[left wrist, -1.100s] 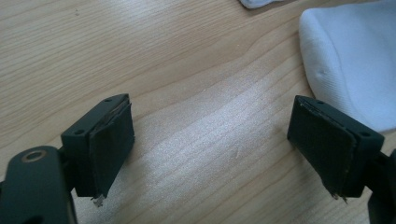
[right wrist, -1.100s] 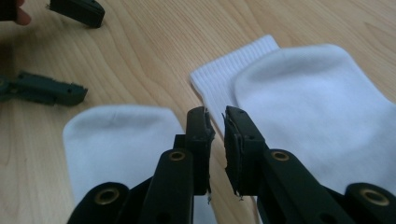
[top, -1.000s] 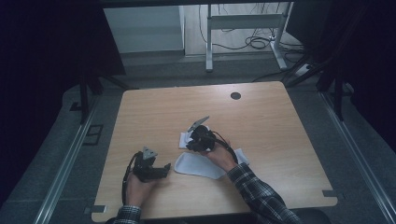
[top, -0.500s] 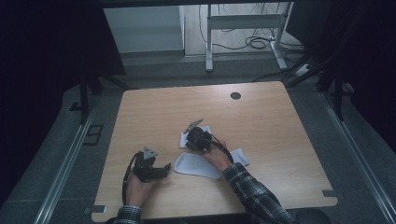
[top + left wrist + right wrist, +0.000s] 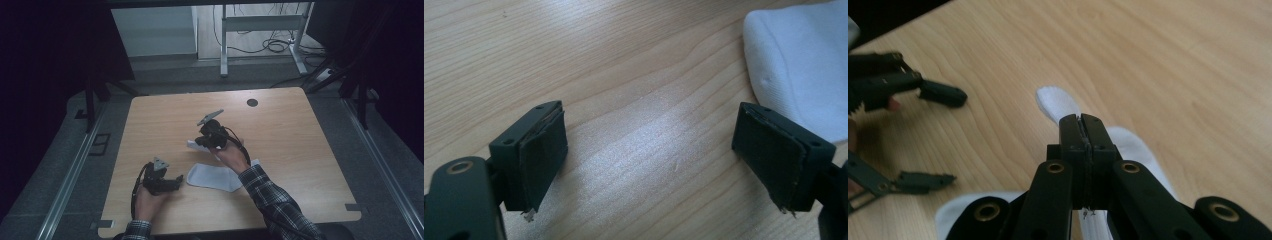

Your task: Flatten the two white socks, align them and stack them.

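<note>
We hold the left gripper (image 5: 176, 182) low near the table's near edge, and its jaws stand wide apart. The left hand (image 5: 145, 199) grips it from behind, and the forearm comes in from the bottom. We hold the right gripper (image 5: 199, 141) farther forward, tilted down to the left. Its jaws are pressed together. The right hand (image 5: 231, 156) wraps around it, and the plaid sleeve (image 5: 272, 201) runs back to the bottom right.

Light wooden table (image 5: 300, 150), rounded at the corners, with a dark round hole (image 5: 252, 102) near its far edge. Stood on grey floor (image 5: 165, 75). Beyond it, a white metal frame (image 5: 260, 22) and tangled black cables (image 5: 272, 46) lay on the floor.
</note>
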